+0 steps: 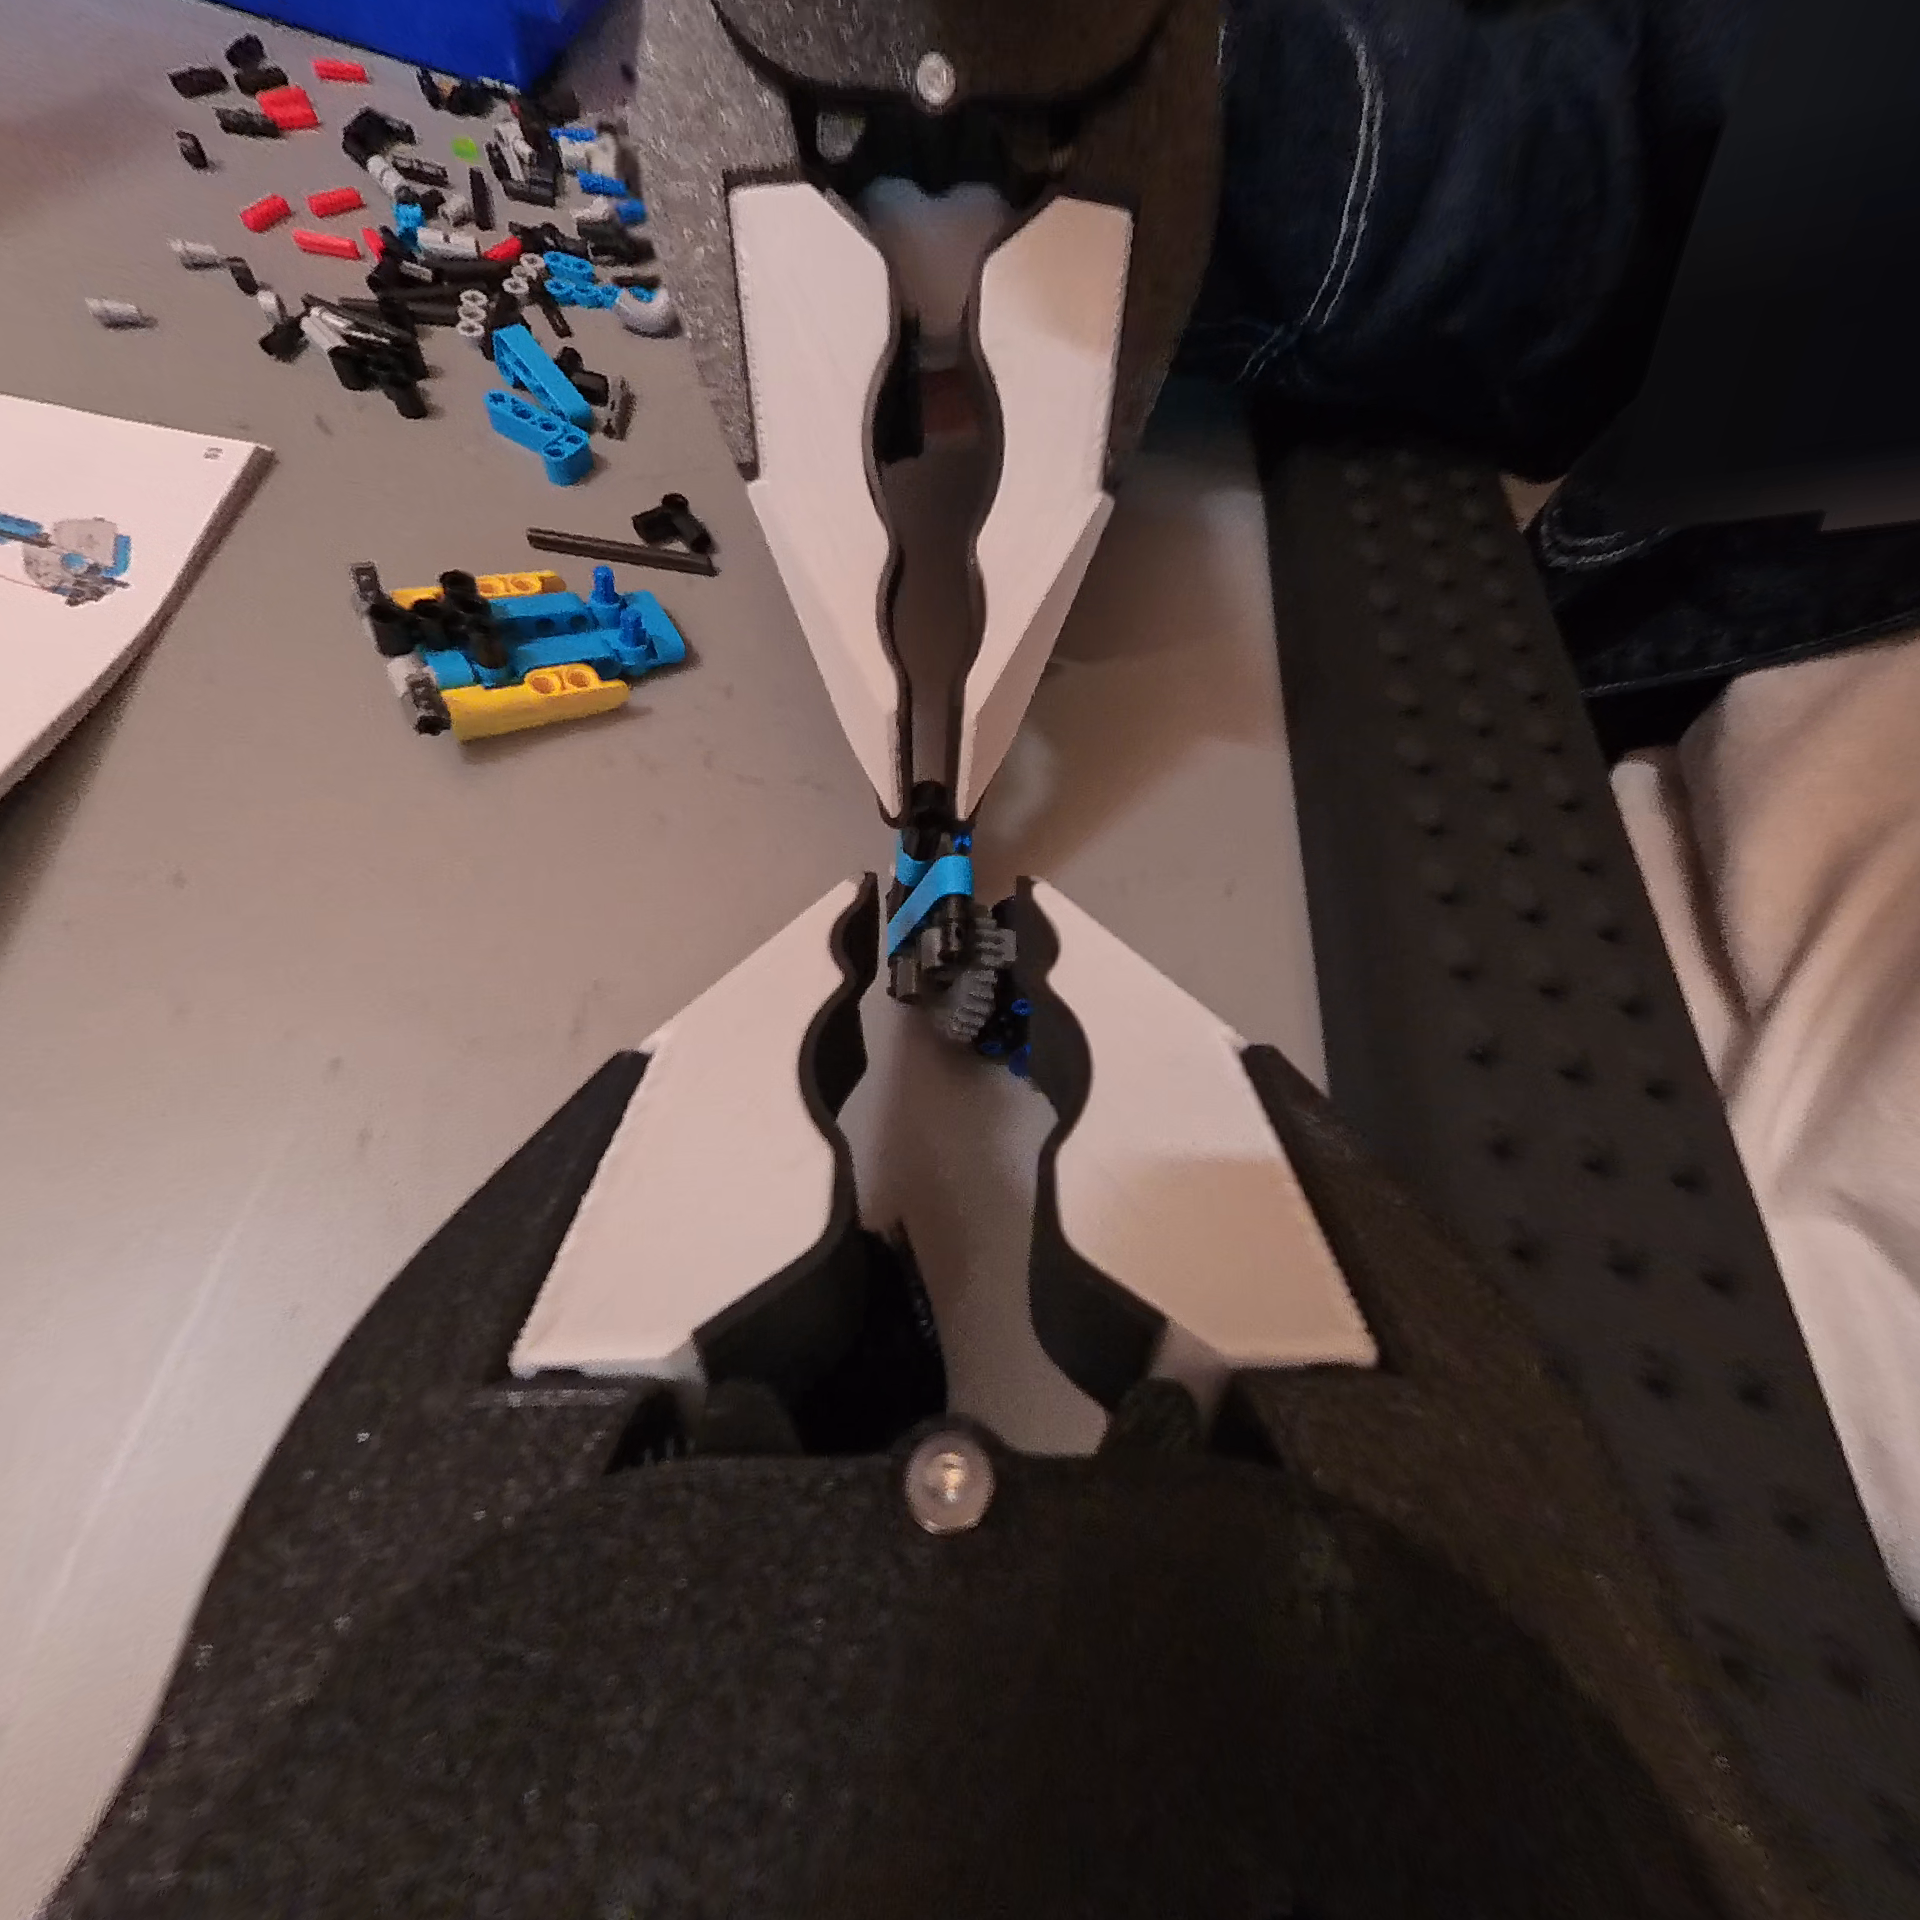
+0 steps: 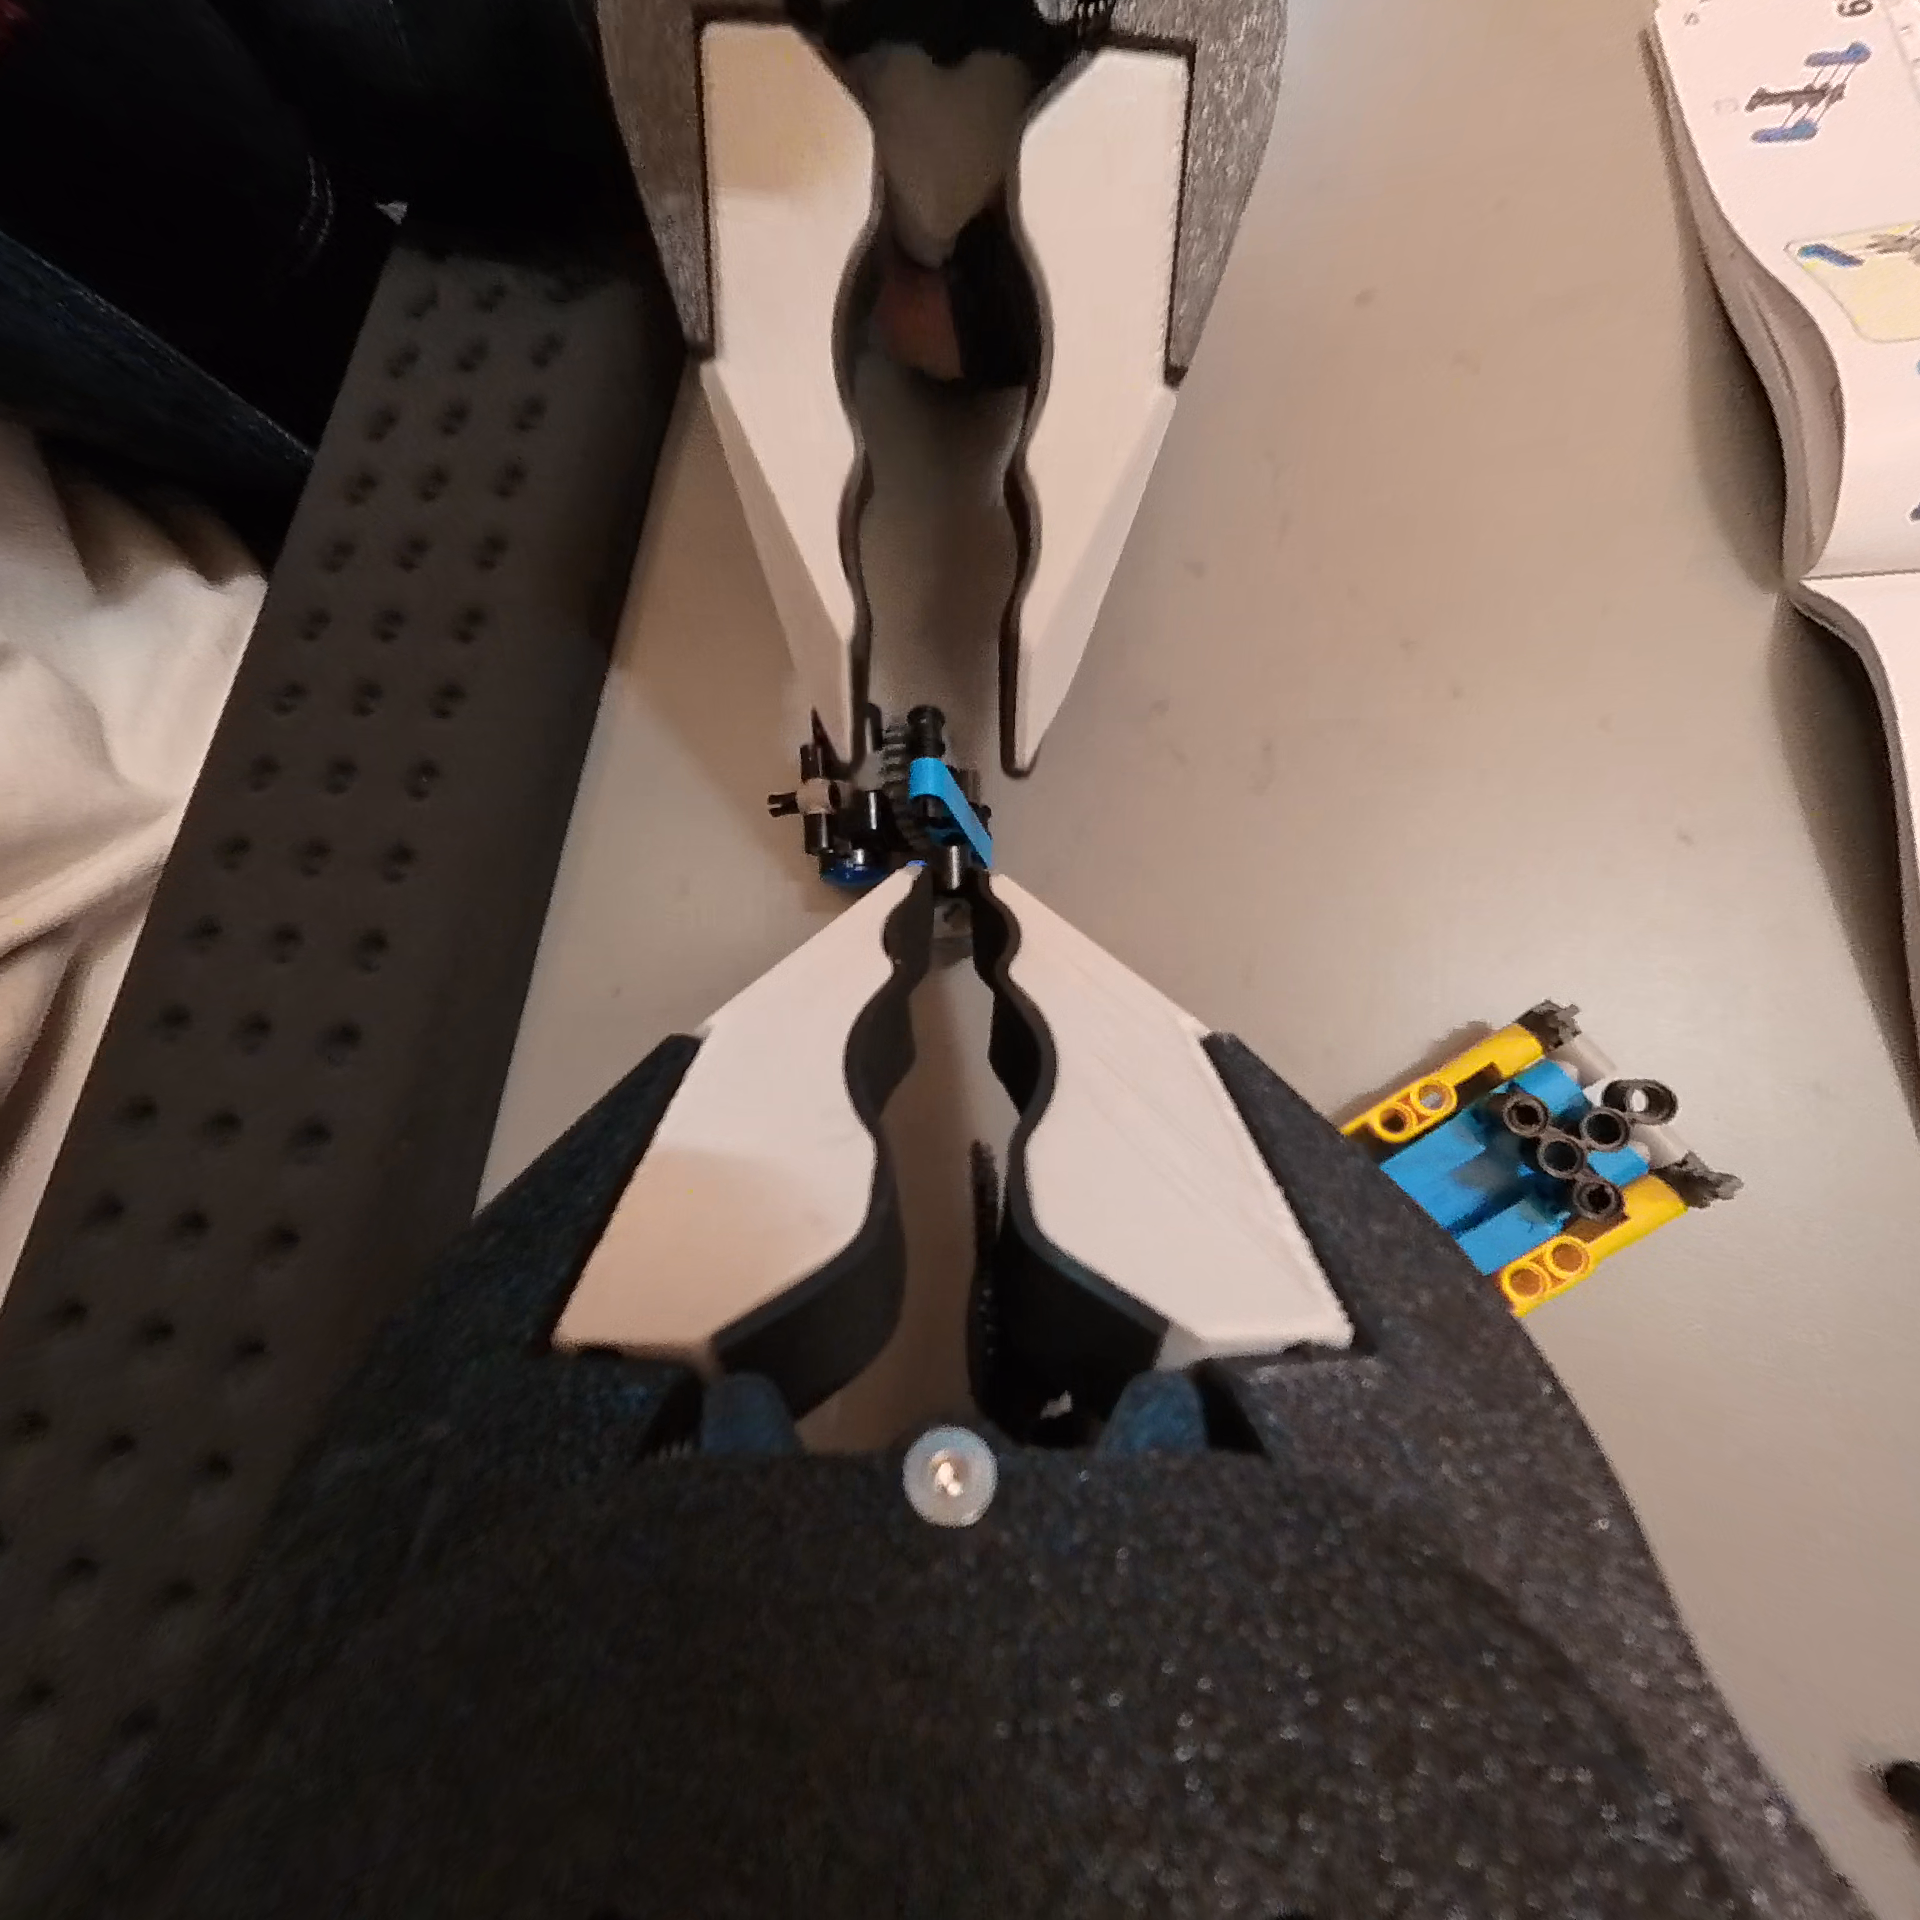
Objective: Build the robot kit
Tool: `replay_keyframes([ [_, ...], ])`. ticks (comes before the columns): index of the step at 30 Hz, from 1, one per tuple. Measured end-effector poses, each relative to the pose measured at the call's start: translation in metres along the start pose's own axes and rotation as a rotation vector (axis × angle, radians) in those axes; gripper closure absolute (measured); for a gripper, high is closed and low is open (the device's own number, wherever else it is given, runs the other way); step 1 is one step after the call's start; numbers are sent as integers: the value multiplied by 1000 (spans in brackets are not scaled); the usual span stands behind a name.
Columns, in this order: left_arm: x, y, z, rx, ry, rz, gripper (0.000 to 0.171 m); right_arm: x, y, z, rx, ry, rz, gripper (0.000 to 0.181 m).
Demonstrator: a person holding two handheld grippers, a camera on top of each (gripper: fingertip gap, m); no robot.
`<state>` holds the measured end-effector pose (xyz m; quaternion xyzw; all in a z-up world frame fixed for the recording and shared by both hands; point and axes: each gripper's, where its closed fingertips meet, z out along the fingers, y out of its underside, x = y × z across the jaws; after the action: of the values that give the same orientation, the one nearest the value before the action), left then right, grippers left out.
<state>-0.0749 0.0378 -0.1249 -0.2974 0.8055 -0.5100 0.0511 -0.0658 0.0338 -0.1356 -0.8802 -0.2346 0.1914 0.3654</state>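
Both claws meet tip to tip: the right gripper pinches the small gear piece; the left gripper, fingers apart, loosely cups it near the table's padded edge.

Two grippers meet tip to tip over a grey table, a small blue-and-black brick assembly filling the gap between them. At 3 o'clock in the left wrist view a perforated black strip borders the table. At 10 o'clock lie a yellow-and-blue build, loose bricks and a booklet; bare tabletop opens at 8 o'clock.
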Motion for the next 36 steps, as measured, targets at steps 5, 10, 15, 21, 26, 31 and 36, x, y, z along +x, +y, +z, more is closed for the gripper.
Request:
replay_keyframes([
  [5,5,2,-8,11,8,46,150,-2,0,1,-17,12,-17,175],
  [10,7,10,-2,-43,-9,107,165,-5,-2,4,-30,32,-57,175],
  [15,2,5,-1,-25,-29,60,166,-6,-4,6,-60,73,-129,175],
  [21,1,5,0,-26,-42,69,166,-4,-5,6,-37,54,-88,175],
  [26,1,4,1,-25,-34,58,167,-4,-4,5,-85,64,-106,176],
  [31,1,4,2,-26,-52,75,168,-4,-5,6,-116,66,-117,176],
  [36,2,4,4,-29,-54,87,168,-6,-5,8,-193,92,-113,176],
])
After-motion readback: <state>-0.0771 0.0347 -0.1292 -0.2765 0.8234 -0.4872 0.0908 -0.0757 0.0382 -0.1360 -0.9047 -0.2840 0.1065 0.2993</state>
